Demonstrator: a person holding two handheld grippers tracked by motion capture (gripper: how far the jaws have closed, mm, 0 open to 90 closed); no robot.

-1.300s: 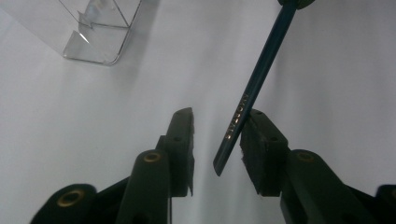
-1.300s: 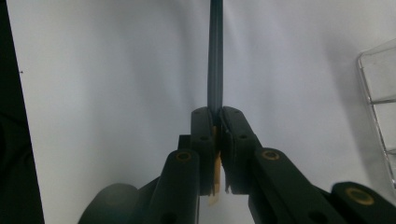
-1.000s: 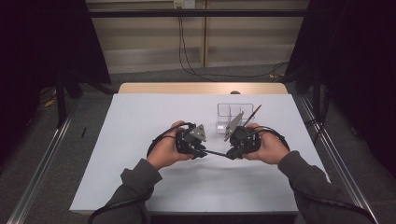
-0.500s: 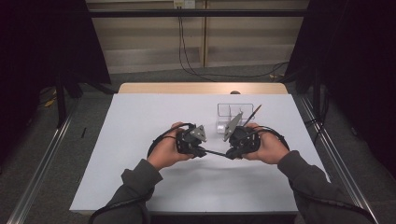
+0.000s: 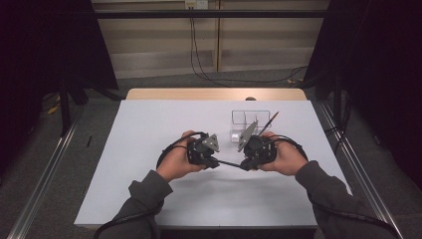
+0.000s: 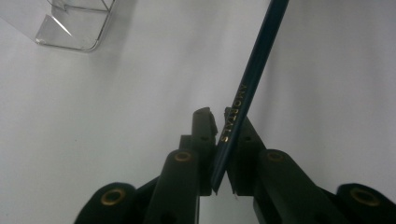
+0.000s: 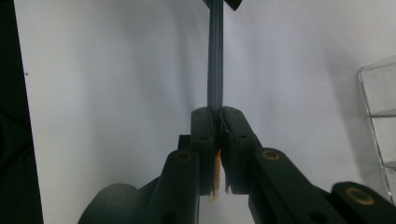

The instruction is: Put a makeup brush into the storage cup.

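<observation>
A thin dark blue pencil (image 5: 230, 163) with gold lettering spans the gap between my two grippers, held level just above the white table. My left gripper (image 5: 215, 160) has just been closing its jaws and now pinches one end of the pencil (image 6: 252, 70), which runs slantwise between its pads (image 6: 219, 114). My right gripper (image 5: 245, 165) is shut on the other end; the pencil (image 7: 215, 56) runs straight out from its jaws (image 7: 218, 112), with a yellowish stub behind the pads. A hand holds each gripper.
A clear plastic organiser (image 5: 249, 119) with compartments stands just beyond the right gripper, also seen as the clear box (image 6: 74, 28) and its wall (image 7: 378, 116). A thin stick (image 5: 271, 119) leans by it. The white table cover (image 5: 149, 129) extends left and forward.
</observation>
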